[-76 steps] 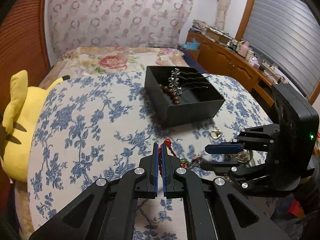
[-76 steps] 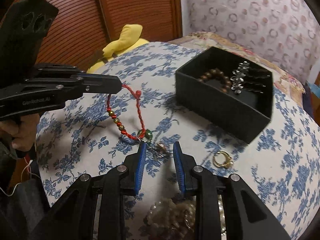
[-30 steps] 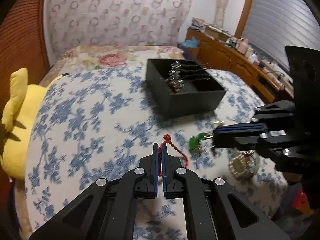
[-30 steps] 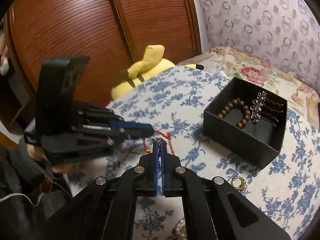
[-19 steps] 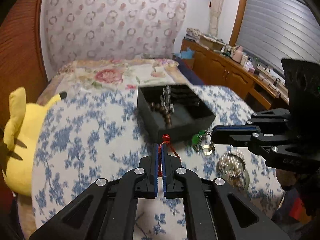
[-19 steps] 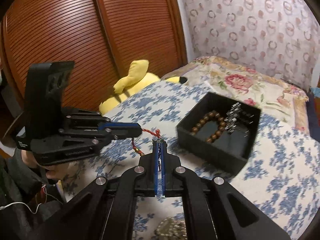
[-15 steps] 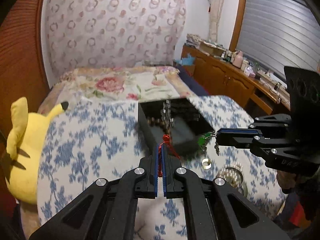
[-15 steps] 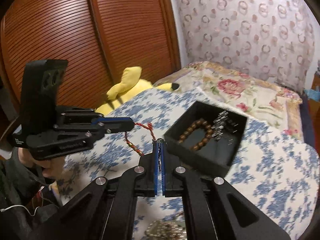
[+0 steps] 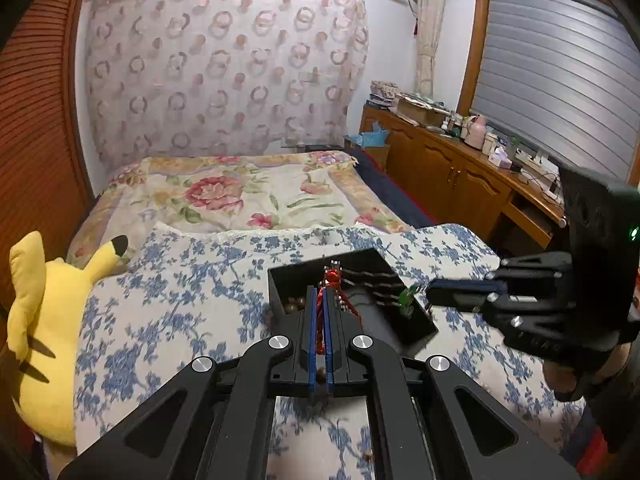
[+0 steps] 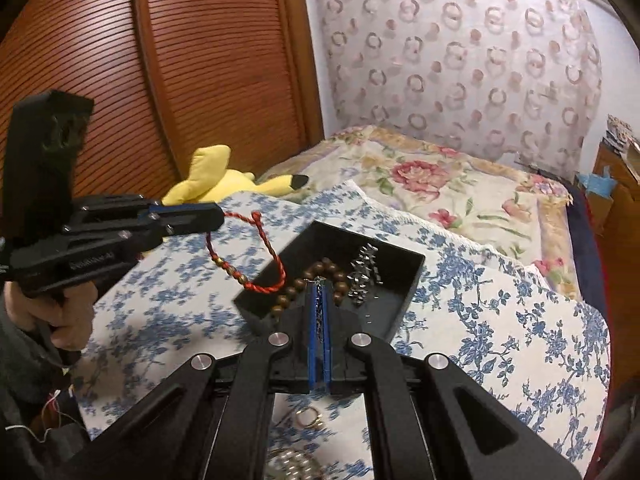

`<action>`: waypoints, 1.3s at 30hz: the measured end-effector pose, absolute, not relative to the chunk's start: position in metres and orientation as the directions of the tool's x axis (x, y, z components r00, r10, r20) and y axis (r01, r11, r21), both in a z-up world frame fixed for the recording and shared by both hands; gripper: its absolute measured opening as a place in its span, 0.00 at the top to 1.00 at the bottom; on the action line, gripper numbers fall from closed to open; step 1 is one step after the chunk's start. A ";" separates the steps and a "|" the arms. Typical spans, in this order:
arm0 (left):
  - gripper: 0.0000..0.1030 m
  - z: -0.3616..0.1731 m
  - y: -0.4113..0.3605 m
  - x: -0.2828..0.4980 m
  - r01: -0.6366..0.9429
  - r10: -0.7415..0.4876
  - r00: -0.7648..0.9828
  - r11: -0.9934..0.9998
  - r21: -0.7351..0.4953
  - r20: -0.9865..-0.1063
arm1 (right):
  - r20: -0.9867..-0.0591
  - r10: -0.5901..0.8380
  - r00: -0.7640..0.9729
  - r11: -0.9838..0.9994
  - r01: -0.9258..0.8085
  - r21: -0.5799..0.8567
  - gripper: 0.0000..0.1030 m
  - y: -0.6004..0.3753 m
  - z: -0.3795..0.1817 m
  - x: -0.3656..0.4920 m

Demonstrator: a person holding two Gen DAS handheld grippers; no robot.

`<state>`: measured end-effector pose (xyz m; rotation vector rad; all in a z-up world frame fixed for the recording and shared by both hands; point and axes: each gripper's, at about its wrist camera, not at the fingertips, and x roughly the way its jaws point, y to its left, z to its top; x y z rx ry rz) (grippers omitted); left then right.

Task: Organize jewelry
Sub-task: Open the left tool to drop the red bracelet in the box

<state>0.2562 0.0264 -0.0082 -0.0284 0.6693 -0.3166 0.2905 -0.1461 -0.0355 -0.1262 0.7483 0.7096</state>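
The red cord bracelet (image 10: pixel 256 256) is slung between both clenched grippers, left gripper (image 10: pixel 218 212) on its knot, right gripper (image 10: pixel 319 280) on its chain end, above the black box (image 10: pixel 408 280), nearer the box's nine-o'clock rim.

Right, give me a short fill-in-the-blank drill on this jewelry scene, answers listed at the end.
1. The left gripper and right gripper hold the two ends of a braided ____ bracelet.
2. The brown bead bracelet lies inside the ____ box.
3. The plush toy beside the floral cloth is ____.

Missing words: red; black; yellow
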 end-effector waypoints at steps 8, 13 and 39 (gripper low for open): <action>0.98 -0.022 0.020 0.282 0.282 -0.307 0.709 0.949 -0.143 -0.635 | -0.698 0.531 0.481 0.762 -0.631 0.145 0.95 -0.139 -0.057 0.299; 0.98 -0.032 0.014 0.291 0.292 -0.314 0.691 0.945 -0.146 -0.651 | -0.697 0.525 0.488 0.772 -0.617 0.149 0.95 -0.144 -0.058 0.303; 0.46 -0.072 0.025 0.212 0.253 -0.260 0.648 0.960 -0.120 -0.716 | -0.719 0.488 0.495 0.813 -0.557 0.168 0.79 -0.190 -0.077 0.233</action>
